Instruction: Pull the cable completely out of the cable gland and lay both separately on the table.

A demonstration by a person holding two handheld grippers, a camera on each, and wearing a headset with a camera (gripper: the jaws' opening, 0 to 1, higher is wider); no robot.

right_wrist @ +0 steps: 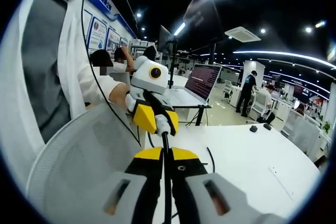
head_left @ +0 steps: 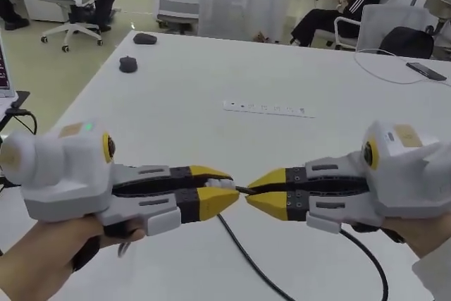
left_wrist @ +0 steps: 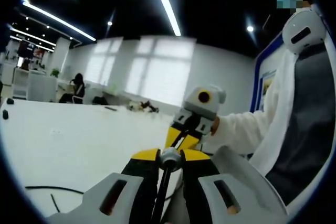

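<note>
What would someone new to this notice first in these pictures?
Low in the head view, two grippers meet tip to tip above the white table. The left gripper is shut on a white cable gland, and the right gripper is shut on the black cable, which trails down onto the table. Farther back lies a white power strip.
</note>
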